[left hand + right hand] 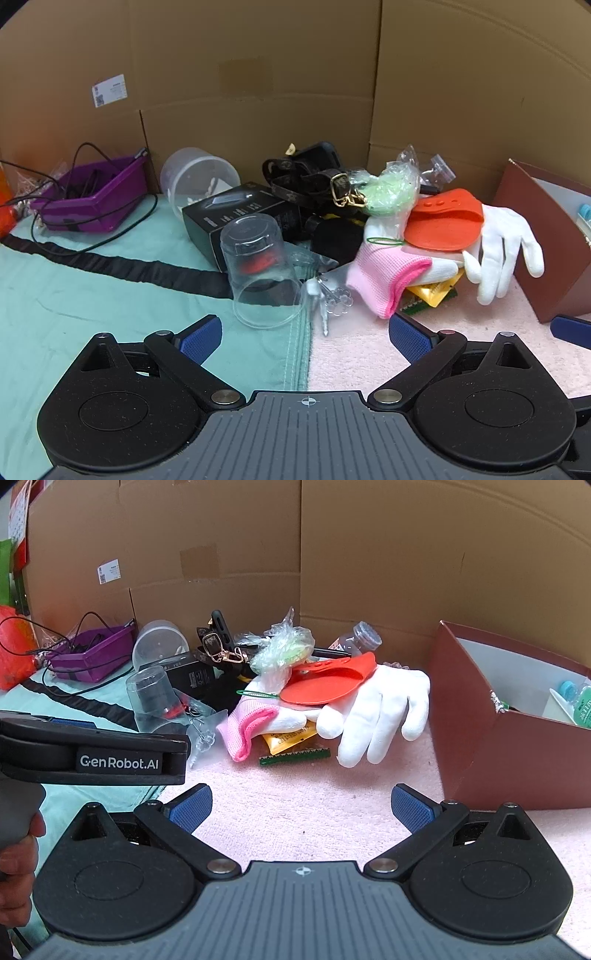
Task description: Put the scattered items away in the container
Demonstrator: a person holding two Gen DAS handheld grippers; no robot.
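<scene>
Both grippers hang low over the table with their jaws spread wide and nothing between them. The left gripper (pixel 306 334) points at the seam where a green cloth (pixel 74 295) meets a pink towel (pixel 461 332); just ahead of it a clear cup (pixel 258 266) stands upside down on the green cloth, with a small clear bag (pixel 332 299) beside it. The right gripper (pixel 302 806) hovers over bare pink towel, and the left gripper's body shows at the left of its view, with a hand (pixel 16 867) below it. The scattered things lie in a heap at the middle: a white glove (pixel 373 712) with a pink cuff, an orange silicone piece (pixel 328 683) resting on it, a yellow packet (pixel 291 736) and a green strip (pixel 295 757) under the glove, a bag of green stuff (pixel 284 650), a black box (pixel 240 214), a black strap (pixel 306 177) with gold clasps, and a clear tub (pixel 195 177) on its side. A small bottle (pixel 358 637) lies behind the heap. The container, a brown box (pixel 498 746), stands to the right, just beside the glove's fingertips, and already holds a few items. A purple tray (pixel 96 199) with cables sits far left against the cardboard wall (pixel 295 74).
</scene>
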